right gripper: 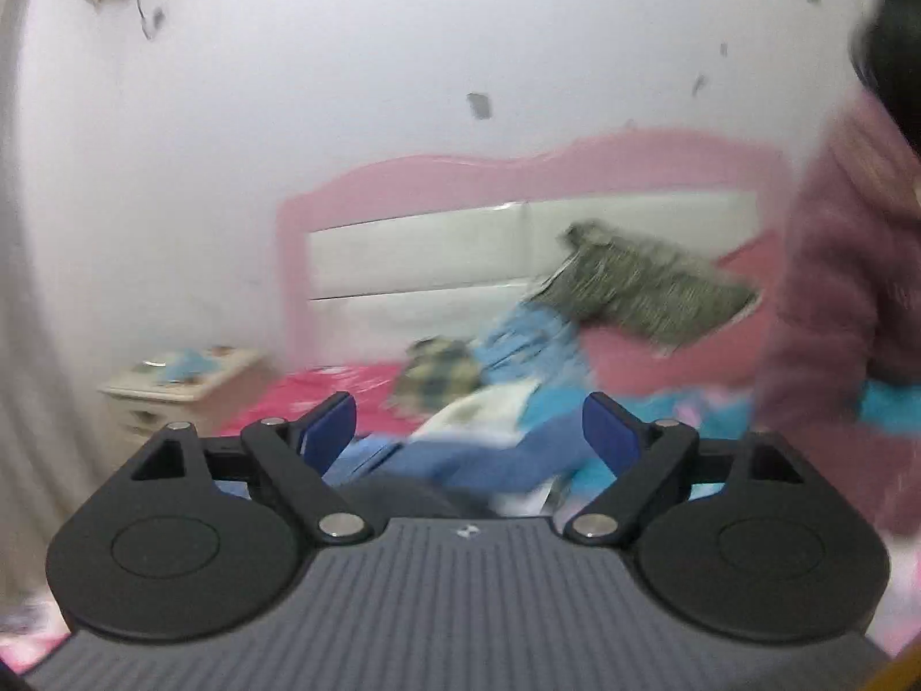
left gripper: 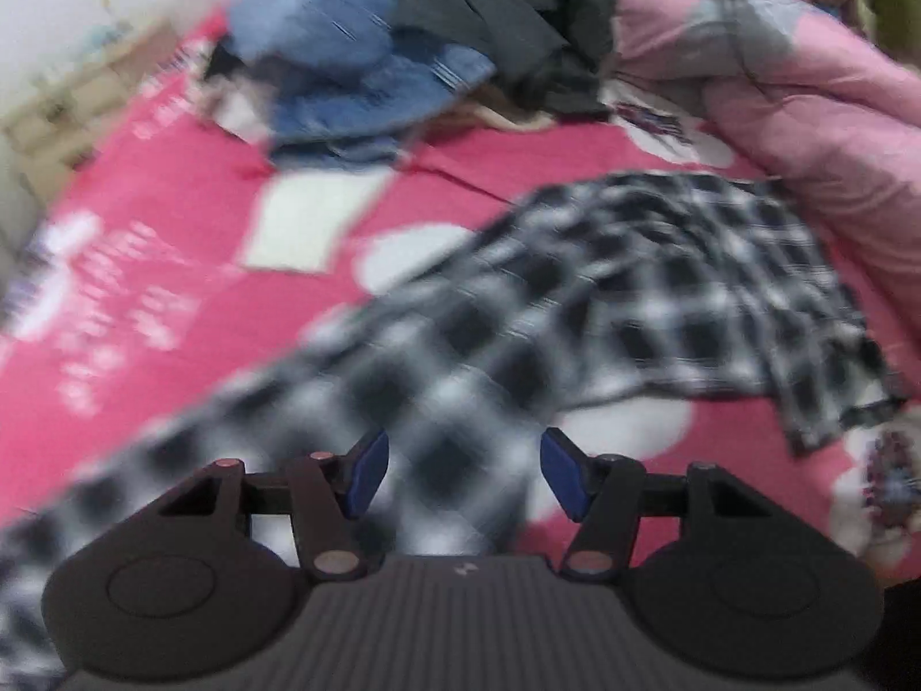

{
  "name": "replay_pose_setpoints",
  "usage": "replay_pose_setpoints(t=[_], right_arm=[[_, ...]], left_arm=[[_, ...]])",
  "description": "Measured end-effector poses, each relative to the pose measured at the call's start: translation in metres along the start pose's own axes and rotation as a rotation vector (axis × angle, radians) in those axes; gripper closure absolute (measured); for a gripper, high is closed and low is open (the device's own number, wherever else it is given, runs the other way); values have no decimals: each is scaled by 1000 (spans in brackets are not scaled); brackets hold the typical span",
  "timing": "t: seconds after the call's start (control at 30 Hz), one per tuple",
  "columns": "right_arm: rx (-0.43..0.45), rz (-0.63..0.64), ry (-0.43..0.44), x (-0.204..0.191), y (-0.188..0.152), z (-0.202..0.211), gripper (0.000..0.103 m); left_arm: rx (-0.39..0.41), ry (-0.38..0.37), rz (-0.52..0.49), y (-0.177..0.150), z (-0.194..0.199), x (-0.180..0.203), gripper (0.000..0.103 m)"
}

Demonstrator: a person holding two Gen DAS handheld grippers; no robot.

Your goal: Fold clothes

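Two tongs are in play, and only one is placed to act. Your left tongs (left gripper: 463, 475) stand spread with nothing between the pads, tilted down over the plaid shirt (left gripper: 604, 299), which lies flat on the red bed sheet (left gripper: 172, 219). The cloth runs under the tongs and on ahead of them, its long axis slanting from near-left to far-right, so most of it lies ahead and to the right of the pads. Beyond it, straight ahead and well apart, sits the pile (left gripper: 414, 52) of unfolded clothes, and the pink quilt (left gripper: 806, 132) bunches up at far right. Your right tongs (right gripper: 469, 432) are spread wide as well, empty, and point almost level toward the headboard (right gripper: 518, 184), with only a jumble of blue and patterned clothes ahead of them; no plaid shows in that view, so I cannot tell how far they are from the shirt. A person in a plum sweater (right gripper: 834, 288) stands to their right. By my reading the left hand is the nearer one, and the next move hinges on bringing the right tongs down to the shirt's far-right end. Both views are blurred, so edges and hems are hard to pick out.
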State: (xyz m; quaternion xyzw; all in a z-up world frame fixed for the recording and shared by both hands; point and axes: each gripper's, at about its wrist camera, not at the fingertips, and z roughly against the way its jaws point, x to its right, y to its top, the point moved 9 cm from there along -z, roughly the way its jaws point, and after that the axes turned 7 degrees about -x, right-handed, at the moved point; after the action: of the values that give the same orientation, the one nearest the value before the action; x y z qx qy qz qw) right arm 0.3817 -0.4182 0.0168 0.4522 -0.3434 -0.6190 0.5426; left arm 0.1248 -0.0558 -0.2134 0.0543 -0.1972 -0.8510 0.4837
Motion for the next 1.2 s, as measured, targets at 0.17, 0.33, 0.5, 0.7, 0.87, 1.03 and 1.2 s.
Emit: replay_pose_setpoints(t=[0.17,0.33,0.5,0.7,0.87,1.03,1.2], right_arm=[[-174,123,106,-8,-57,76,18],[-451,280,274,-49,-197,139,21],[-754,489,362,-79,-372,186,44],[-838,586,373,-99,-437,183,46],[-867,664,444,-119,-459,187,46],[-850,743,404,-118,-466,187,97],[-684,540,137,-60,-375,161,99]], left_arm=[[-12,-97,-173,-3,-29,28,43],[-11,-141,-239,0,-46,37,43],[31,-141,-271,5,-57,49,43],[90,-160,-324,5,-69,71,41],[111,-128,-367,0,-75,88,40],[120,-76,-402,-5,-82,90,39],[116,-50,-408,-5,-84,84,40]])
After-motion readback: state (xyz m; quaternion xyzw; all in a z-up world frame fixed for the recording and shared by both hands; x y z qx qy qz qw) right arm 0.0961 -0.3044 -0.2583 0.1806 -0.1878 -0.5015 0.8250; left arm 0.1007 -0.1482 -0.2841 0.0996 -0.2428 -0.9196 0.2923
